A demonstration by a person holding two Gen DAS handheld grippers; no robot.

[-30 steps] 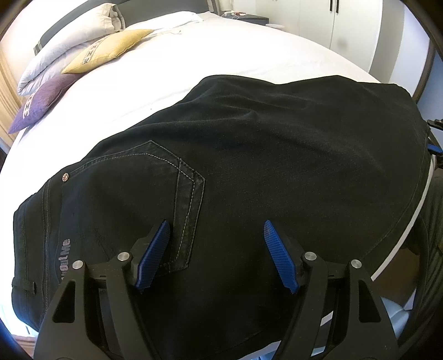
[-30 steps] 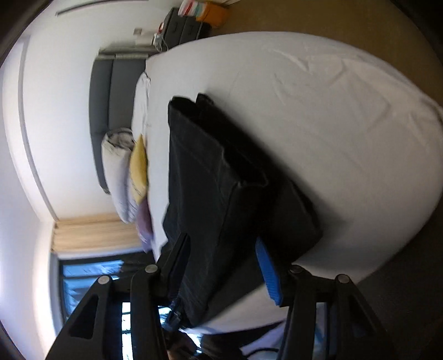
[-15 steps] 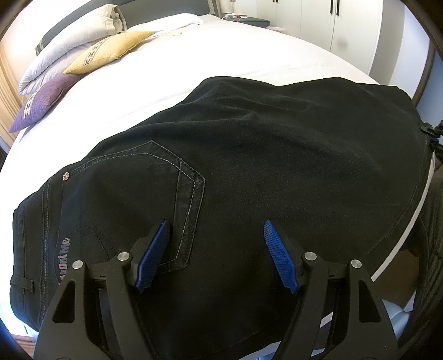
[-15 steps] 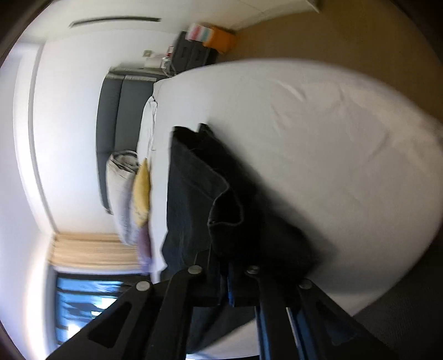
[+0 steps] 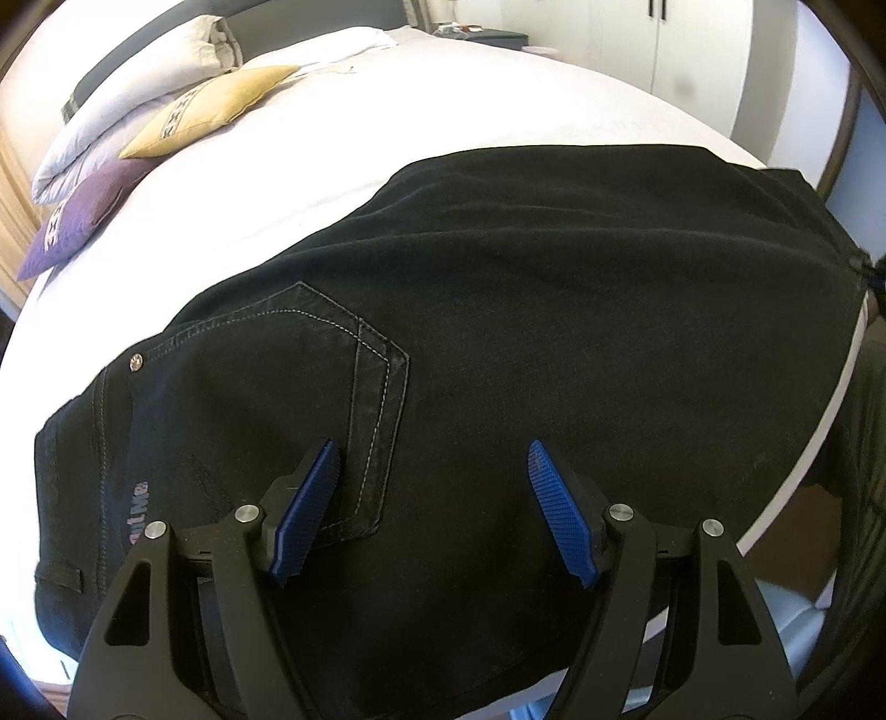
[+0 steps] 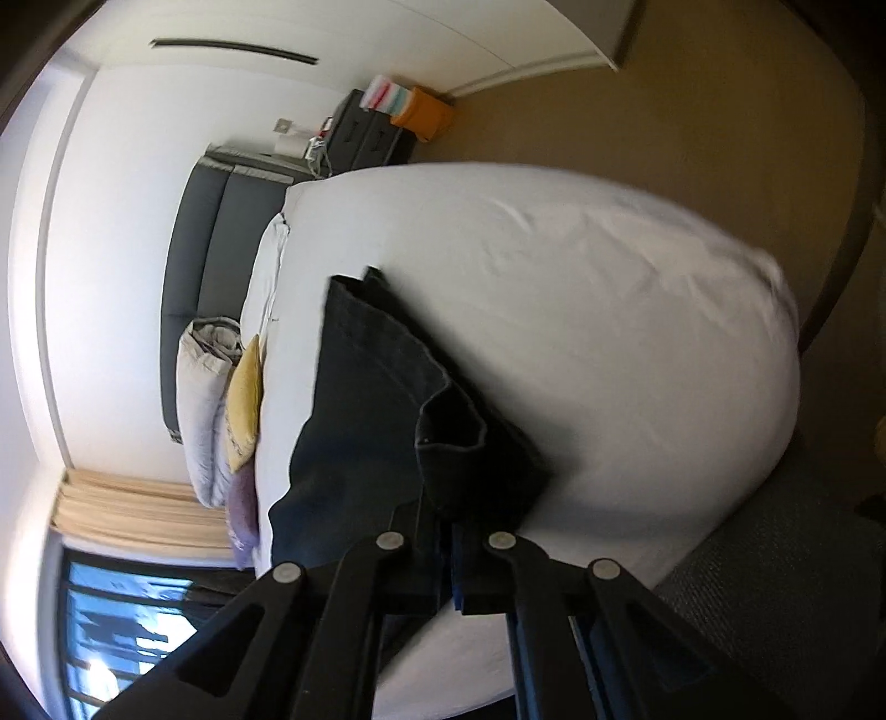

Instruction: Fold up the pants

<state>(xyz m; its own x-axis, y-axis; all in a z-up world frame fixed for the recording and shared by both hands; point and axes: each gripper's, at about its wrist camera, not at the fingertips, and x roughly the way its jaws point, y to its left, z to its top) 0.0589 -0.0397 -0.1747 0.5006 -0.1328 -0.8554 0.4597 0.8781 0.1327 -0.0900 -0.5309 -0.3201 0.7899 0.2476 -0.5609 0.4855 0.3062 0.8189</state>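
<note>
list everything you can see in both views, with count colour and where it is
pants: one, black, spread across the near part of the bed, hem end pinched at the bed's corner
bed: one, white sheet, fills both views
pillows: a white stack at the grey headboard
cushions: one yellow, one purple, beside the pillows
headboard: one, grey, against the white wall
nightstand: one, dark, beside the headboard, with striped and orange things by it
wardrobe: white doors, beyond the bed
curtain: beige, by the window
left hand-held gripper: one, black with blue pads, open over the back pocket
right hand-held gripper: one, black, shut on the pants' hem
</note>
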